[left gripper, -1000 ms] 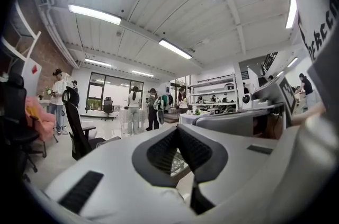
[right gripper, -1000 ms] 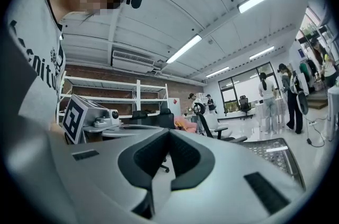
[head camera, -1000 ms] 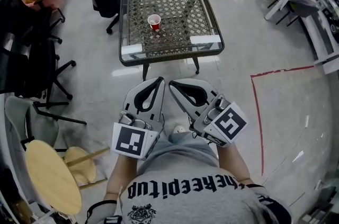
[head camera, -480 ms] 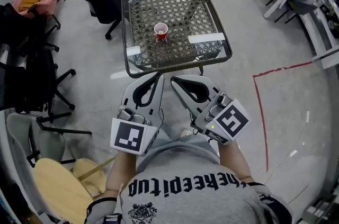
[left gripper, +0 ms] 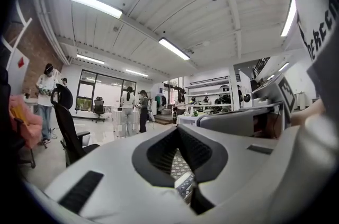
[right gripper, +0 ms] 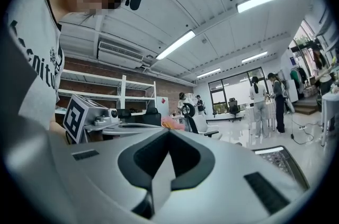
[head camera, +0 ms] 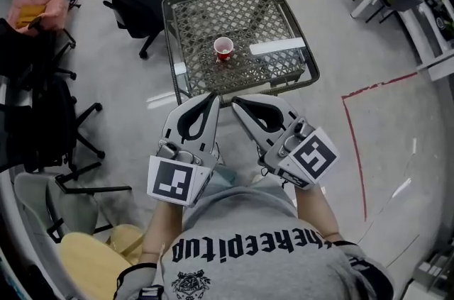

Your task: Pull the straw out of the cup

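A: Where does the person hold the two grippers?
B: Side by side in the lower middle of the head view. The left gripper (head camera: 212,98) is left of centre and the right gripper (head camera: 236,101) just beside it. Their tips are near each other but apart, and both point toward the top of the frame.
A: And the jaws?
B: Each pair meets at the tips, empty — each gripper's own view shows only the oval gap behind the closed tips.
A: The arms?
B: The left forearm (head camera: 162,231) and right forearm (head camera: 317,210) reach up from the bottom edge. The left marker cube (head camera: 172,180) faces up; the right marker cube (head camera: 310,158) tilts rightward.
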`<action>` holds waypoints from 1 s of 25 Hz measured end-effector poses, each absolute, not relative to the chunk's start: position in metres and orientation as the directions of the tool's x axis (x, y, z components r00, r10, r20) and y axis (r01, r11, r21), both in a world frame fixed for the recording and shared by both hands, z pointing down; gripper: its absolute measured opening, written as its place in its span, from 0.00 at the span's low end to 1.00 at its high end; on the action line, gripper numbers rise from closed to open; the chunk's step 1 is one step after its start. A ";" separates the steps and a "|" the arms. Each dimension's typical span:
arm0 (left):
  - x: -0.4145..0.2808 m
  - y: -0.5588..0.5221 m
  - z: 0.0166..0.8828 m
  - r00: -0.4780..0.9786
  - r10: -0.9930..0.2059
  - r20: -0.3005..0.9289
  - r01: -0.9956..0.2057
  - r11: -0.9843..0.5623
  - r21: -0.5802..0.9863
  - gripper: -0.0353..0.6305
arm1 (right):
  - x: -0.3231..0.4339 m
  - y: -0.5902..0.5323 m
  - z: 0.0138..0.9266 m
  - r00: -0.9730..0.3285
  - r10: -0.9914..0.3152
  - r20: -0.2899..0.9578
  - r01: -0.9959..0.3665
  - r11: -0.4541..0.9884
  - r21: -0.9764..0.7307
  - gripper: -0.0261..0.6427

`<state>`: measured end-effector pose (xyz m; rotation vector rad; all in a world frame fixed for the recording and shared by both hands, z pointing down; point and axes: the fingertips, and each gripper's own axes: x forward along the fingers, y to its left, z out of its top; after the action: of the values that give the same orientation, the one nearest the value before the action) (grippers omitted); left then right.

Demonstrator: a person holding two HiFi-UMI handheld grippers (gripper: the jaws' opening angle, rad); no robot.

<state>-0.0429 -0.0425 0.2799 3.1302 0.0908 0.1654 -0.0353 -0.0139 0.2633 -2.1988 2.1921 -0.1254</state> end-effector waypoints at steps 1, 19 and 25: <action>-0.043 -0.047 0.281 0.992 0.064 0.105 0.063 -0.998 0.010 0.09 | -0.035 -0.019 0.264 0.007 -0.999 0.034 -0.997 -0.009 -0.078 0.04; -0.035 -0.096 0.280 0.988 0.149 0.045 0.148 -0.989 0.010 0.09 | -0.031 -0.063 0.265 0.107 -0.993 0.050 -0.993 -0.110 -0.043 0.04; -0.034 -0.090 0.285 0.981 0.175 0.088 0.174 -0.985 0.019 0.09 | -0.024 -0.059 0.264 0.134 -0.990 0.051 -0.990 -0.136 -0.044 0.04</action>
<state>-0.0337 -0.0896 0.2855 3.1157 0.2747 0.1394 -0.0241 -0.0590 0.2641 -2.3651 2.0651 -0.1055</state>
